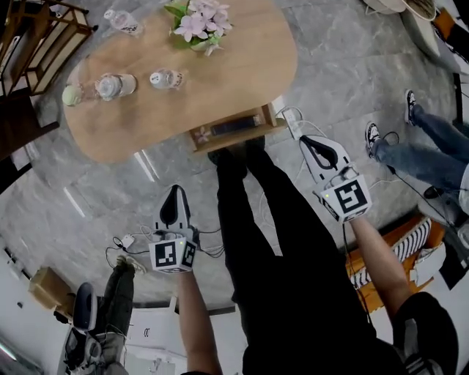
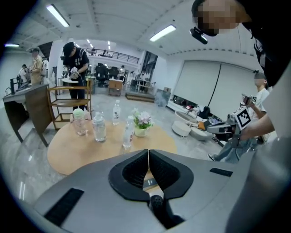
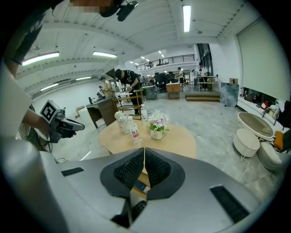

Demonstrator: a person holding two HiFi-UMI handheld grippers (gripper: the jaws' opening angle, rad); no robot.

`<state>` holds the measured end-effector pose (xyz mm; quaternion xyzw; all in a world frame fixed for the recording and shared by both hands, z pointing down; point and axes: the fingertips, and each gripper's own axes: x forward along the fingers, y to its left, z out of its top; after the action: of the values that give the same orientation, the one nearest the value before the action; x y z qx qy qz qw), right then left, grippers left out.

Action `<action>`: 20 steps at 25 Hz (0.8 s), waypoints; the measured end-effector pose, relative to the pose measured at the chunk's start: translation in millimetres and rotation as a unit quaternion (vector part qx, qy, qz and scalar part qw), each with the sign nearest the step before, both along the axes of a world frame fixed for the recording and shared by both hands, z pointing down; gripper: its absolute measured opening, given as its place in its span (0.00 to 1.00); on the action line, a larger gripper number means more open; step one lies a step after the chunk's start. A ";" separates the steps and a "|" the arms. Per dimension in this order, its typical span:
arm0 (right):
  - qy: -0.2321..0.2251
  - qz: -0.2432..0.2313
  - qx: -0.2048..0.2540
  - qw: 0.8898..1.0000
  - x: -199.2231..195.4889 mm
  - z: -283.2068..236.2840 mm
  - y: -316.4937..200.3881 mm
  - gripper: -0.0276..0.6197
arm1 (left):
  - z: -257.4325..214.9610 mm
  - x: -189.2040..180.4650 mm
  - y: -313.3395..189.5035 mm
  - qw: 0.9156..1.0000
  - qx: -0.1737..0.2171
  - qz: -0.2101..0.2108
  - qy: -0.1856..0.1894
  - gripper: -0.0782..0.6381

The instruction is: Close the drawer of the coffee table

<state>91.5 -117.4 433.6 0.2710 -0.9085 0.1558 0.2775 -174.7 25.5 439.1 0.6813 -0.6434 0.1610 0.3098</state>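
The oval wooden coffee table stands at the top of the head view. Its drawer sticks out open from the near edge, with dark flat items inside. My left gripper hangs over the floor well short of the table, left of my legs, shut and empty. My right gripper is to the right of the drawer, near the table's corner, also shut and empty. In the left gripper view the shut jaws point at the table. The right gripper view shows its shut jaws before the table.
Several water bottles, a green-lidded cup and a flower pot stand on the table. My black-trousered legs are in front of the drawer. Cables and a power strip lie on the floor. Other people's feet are at right.
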 end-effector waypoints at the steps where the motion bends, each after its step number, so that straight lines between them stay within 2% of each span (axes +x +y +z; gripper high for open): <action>1: 0.005 -0.004 -0.004 1.000 0.4 11.0 -1.5 0.06 | 9.6 -1.3 -1.1 1.000 -0.004 -0.002 -0.003 0.13; 7: 0.042 -0.046 0.008 0.998 1.6 76.9 -6.9 0.06 | 77.3 -3.5 -4.8 1.000 -0.027 0.000 -0.004 0.13; 14: 0.095 -0.066 -0.036 0.993 10.5 158.3 8.9 0.06 | 169.4 -5.7 0.7 0.998 -0.068 0.017 -0.004 0.14; 16: 0.102 -0.061 -0.047 0.992 12.0 179.1 11.9 0.07 | 194.7 -6.5 3.4 0.996 -0.083 0.026 -0.006 0.22; 18: 0.115 -0.060 -0.054 0.990 15.2 198.5 15.8 0.07 | 218.0 -6.6 8.5 0.994 -0.102 0.035 -0.009 0.25; 20: 0.131 -0.069 -0.063 0.987 19.6 216.6 20.2 0.14 | 239.5 -5.1 16.1 0.991 -0.123 0.042 -0.011 0.27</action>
<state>111.1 -97.2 650.1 0.2079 -0.8691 0.1561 0.4208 -179.8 41.6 678.6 0.6622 -0.5932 0.2595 0.3773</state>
